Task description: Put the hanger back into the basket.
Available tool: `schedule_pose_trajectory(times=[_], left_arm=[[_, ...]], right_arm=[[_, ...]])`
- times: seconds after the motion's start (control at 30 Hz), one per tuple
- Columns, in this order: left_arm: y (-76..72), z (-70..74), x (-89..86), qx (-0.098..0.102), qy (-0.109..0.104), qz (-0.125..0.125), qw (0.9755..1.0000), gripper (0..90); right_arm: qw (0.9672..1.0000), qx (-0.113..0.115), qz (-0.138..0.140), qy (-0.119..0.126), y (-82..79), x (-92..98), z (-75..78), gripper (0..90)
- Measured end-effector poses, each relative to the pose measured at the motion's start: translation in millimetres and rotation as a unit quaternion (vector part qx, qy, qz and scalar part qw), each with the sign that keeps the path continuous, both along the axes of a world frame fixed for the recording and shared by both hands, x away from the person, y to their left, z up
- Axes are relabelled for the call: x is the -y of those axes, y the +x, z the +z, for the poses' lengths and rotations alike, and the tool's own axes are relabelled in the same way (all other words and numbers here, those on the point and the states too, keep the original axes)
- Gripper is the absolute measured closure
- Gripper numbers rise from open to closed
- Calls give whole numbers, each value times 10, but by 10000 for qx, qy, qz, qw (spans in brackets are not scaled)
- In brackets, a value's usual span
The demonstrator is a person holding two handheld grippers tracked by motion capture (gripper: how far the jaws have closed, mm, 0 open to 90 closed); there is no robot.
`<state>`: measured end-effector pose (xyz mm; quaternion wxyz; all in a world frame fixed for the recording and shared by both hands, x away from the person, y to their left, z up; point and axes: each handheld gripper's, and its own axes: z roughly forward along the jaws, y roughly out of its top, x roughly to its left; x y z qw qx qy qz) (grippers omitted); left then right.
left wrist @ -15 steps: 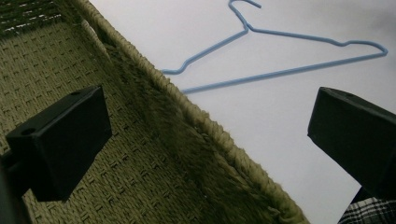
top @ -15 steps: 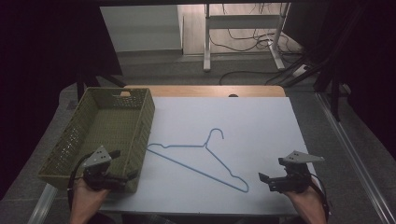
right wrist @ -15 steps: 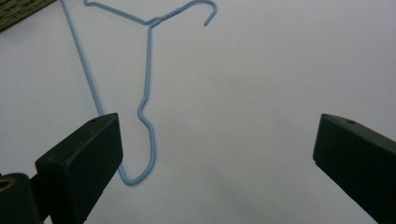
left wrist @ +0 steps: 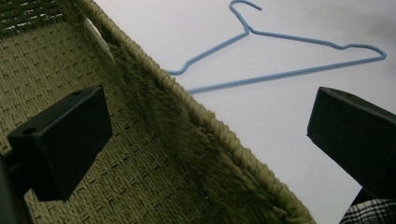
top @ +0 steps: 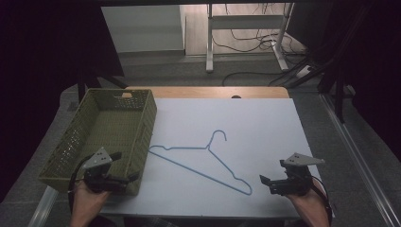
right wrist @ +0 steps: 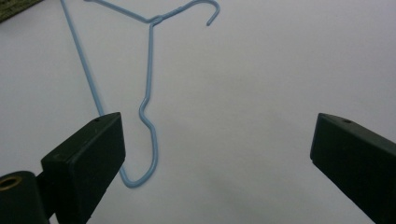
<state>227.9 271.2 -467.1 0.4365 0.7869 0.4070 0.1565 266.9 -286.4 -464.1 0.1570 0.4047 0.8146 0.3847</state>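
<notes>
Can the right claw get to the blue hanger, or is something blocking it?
Probably yes. The right claw is open, and the blue hanger lies flat on the white table just beside it, its near end almost between the jaws in the right gripper view, with bare table between.

A light blue wire hanger (top: 204, 162) lies flat on the white table top (top: 265, 127), nothing holding it. Its hook curls toward the table's far side; its long bar runs diagonally from just beside the green woven basket (top: 142, 142), perhaps touching it, to the rounded end near the right gripper (top: 270, 183).
</notes>
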Motion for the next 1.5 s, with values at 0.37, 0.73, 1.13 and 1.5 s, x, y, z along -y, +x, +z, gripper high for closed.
schedule_pose_trajectory(times=[0.37,0.73,1.13,1.5], left_arm=[[-27,71,10,77,-123,9,9999,14],[-5,171,132,125,-242,-184,9995,12],[45,324,358,205,-187,-490,9984,9],[160,407,694,138,-172,-903,9957,9]], right_arm=[[9998,86,93,-153,-1,-49,26,20],[9998,33,86,-152,46,-114,97,7],[9997,-106,222,-5,133,-209,188,10],[9990,-38,443,-75,261,-383,284,9]])
